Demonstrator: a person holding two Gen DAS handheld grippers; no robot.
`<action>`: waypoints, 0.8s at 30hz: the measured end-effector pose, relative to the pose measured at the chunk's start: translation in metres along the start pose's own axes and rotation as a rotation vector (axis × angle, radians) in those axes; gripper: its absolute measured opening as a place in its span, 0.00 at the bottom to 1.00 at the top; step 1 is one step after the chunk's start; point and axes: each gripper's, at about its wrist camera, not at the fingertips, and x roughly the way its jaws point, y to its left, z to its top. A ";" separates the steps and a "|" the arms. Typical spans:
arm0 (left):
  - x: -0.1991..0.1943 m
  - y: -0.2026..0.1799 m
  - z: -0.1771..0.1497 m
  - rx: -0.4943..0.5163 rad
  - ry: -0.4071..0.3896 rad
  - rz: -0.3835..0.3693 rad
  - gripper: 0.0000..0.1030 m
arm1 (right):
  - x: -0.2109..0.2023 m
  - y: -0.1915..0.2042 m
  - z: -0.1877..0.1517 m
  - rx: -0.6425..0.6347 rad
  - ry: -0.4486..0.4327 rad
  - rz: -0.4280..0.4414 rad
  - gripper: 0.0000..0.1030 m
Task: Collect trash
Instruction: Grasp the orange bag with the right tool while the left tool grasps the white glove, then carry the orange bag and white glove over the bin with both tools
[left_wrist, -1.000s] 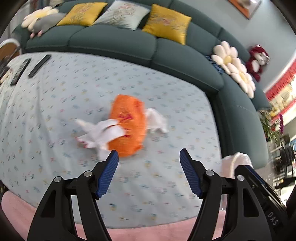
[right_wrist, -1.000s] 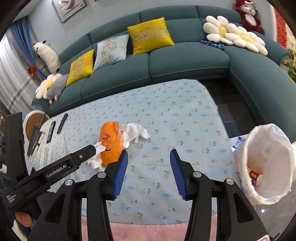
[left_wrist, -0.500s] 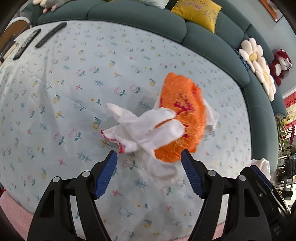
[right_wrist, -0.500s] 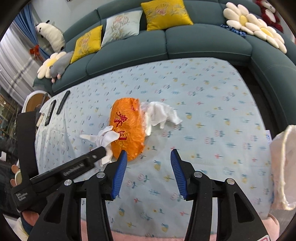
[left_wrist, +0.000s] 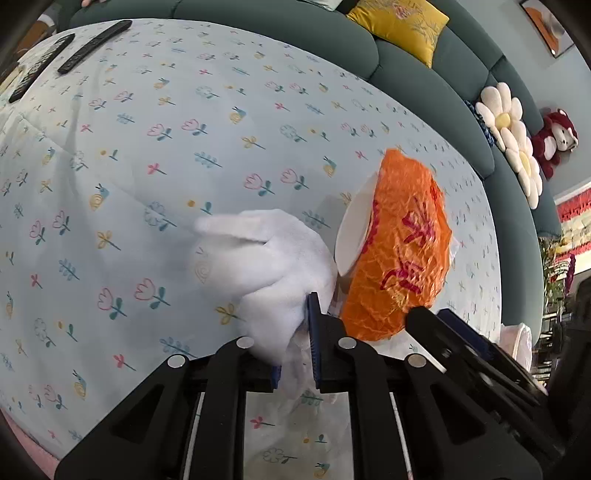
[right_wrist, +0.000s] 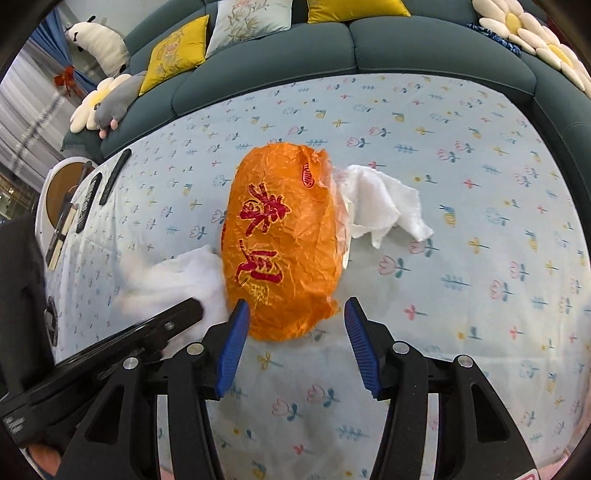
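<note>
A crumpled white tissue (left_wrist: 266, 266) lies on the flowered tablecloth, and my left gripper (left_wrist: 295, 354) is shut on its near end. It also shows in the right wrist view (right_wrist: 177, 277), left of the orange wrapper. The orange wrapper with red characters (right_wrist: 284, 240) covers a white bowl (left_wrist: 354, 229) just right of the tissue. My right gripper (right_wrist: 295, 347) is open, its fingers on either side of the wrapper's near end, not touching. A second white tissue (right_wrist: 380, 203) lies at the wrapper's right side.
The table (right_wrist: 480, 147) is covered by a pale blue flowered cloth. Two black remotes (left_wrist: 92, 44) lie at its far left. A teal sofa (right_wrist: 406, 44) with cushions curves behind. A white bag's edge (left_wrist: 517, 339) shows at the right.
Both grippers moved forward and down to the trash. My left gripper closed on the near tissue. My right gripper came up around the orange wrapper and stays open.
</note>
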 end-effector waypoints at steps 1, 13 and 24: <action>-0.001 0.001 0.000 -0.001 -0.003 0.001 0.11 | 0.003 0.000 0.000 0.007 0.004 0.005 0.51; -0.035 -0.023 0.002 0.052 -0.064 0.010 0.11 | -0.019 0.014 -0.004 -0.038 -0.023 0.078 0.08; -0.105 -0.123 -0.010 0.187 -0.186 -0.080 0.11 | -0.150 -0.028 0.011 0.021 -0.260 0.076 0.08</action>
